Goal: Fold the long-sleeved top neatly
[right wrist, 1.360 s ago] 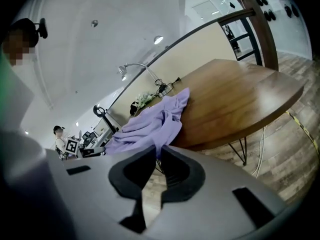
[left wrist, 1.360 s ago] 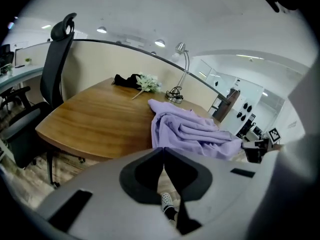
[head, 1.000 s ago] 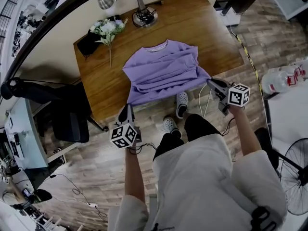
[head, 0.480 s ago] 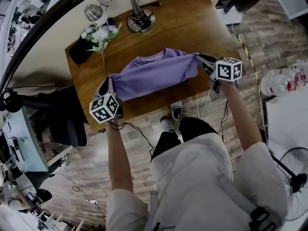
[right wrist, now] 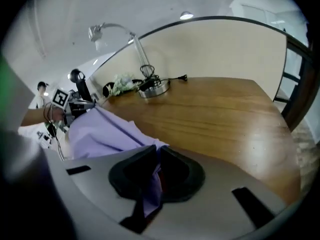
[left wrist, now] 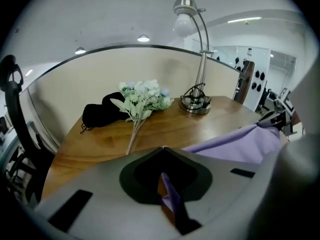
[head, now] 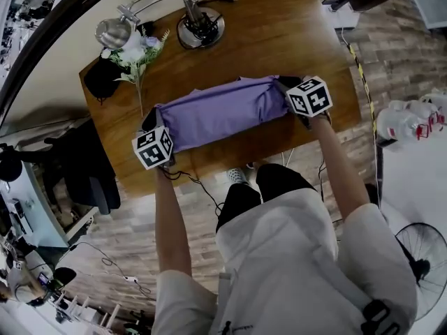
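Head view: the purple top (head: 220, 112) lies as a folded band on the tabletop (head: 279, 33). It is stretched between the left tool (head: 149, 121) and the right tool (head: 285, 84), one at each end. Left gripper view: the left tool's jaws are pinched together on a fold of the purple cloth, and flowers (left wrist: 142, 99) and a lamp (left wrist: 196, 101) stand beyond it. Right gripper view: the right tool's jaws are likewise clamped on the top's edge, with the rest spreading away to its left.
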Action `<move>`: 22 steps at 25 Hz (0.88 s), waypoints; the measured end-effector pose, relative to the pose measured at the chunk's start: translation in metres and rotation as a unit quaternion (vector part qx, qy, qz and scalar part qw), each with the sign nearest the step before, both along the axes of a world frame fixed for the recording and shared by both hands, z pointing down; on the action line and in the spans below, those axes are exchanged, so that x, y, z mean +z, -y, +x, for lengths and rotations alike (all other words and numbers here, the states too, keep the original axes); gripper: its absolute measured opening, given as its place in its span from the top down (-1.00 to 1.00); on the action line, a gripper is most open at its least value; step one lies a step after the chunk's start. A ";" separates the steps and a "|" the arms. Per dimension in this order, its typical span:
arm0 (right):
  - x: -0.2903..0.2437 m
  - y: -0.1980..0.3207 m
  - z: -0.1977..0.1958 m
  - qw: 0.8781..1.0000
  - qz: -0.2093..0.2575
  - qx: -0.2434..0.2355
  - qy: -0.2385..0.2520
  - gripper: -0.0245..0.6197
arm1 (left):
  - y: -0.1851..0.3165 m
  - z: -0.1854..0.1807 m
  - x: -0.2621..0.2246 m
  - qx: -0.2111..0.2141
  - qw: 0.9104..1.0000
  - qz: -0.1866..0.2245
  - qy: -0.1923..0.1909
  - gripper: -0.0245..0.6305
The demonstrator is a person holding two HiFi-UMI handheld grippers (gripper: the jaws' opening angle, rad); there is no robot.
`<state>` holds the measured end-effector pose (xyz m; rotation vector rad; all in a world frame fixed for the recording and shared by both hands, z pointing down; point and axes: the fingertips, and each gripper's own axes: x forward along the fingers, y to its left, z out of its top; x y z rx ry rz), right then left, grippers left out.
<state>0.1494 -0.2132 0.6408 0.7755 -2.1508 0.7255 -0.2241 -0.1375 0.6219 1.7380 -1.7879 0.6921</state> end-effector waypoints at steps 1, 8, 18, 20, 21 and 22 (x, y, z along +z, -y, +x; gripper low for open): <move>0.006 -0.002 -0.002 1.000 0.003 -0.011 -0.016 0.82 | -0.002 0.001 0.009 0.000 1.000 -0.010 0.012 0.84; -0.048 -0.007 0.023 0.990 0.046 0.036 0.130 0.46 | -0.017 -0.009 -0.045 -0.058 0.995 0.076 0.006 0.83; -0.026 -0.102 0.008 0.988 0.019 -0.103 0.114 0.24 | -0.032 0.074 -0.065 -0.020 0.987 0.123 -0.104 0.84; -0.023 -0.102 0.003 0.988 0.058 -0.112 0.087 0.57 | -0.031 0.089 -0.050 0.007 0.991 0.104 -0.087 0.84; -0.023 -0.104 0.003 0.987 0.072 -0.114 0.082 0.68 | -0.031 0.092 -0.043 0.014 0.992 0.097 -0.081 0.84; -0.025 -0.107 0.005 0.987 0.081 -0.113 0.084 0.69 | -0.030 0.093 -0.038 0.017 0.992 0.093 -0.079 0.84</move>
